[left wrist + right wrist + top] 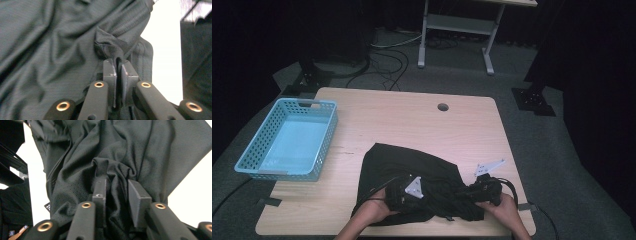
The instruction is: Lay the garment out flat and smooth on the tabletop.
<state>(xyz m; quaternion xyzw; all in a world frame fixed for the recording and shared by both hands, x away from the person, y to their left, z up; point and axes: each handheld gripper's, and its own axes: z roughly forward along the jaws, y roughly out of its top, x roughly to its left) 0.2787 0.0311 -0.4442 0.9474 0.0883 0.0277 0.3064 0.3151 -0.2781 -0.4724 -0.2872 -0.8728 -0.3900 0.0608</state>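
Observation:
A black mesh garment (412, 167) lies crumpled on the near half of the wooden table (412, 120). My left gripper (429, 194) rests on the garment's near edge, a hand behind it. In the left gripper view the jaws of the left gripper (119, 67) stand pressed together on a small raised fold of the garment (110, 48). My right gripper (463, 195) lies just to the right, pointing toward the left one. In the right gripper view the jaws of the right gripper (116, 187) stand apart, with bunched garment (117, 173) lying loosely between them.
A light blue perforated basket (328, 131) stands at the table's left edge, nothing inside it. A round cable hole (442, 107) sits near the far edge. Cables trail from both grippers off the near edge. A desk frame (486, 47) stands on the floor beyond.

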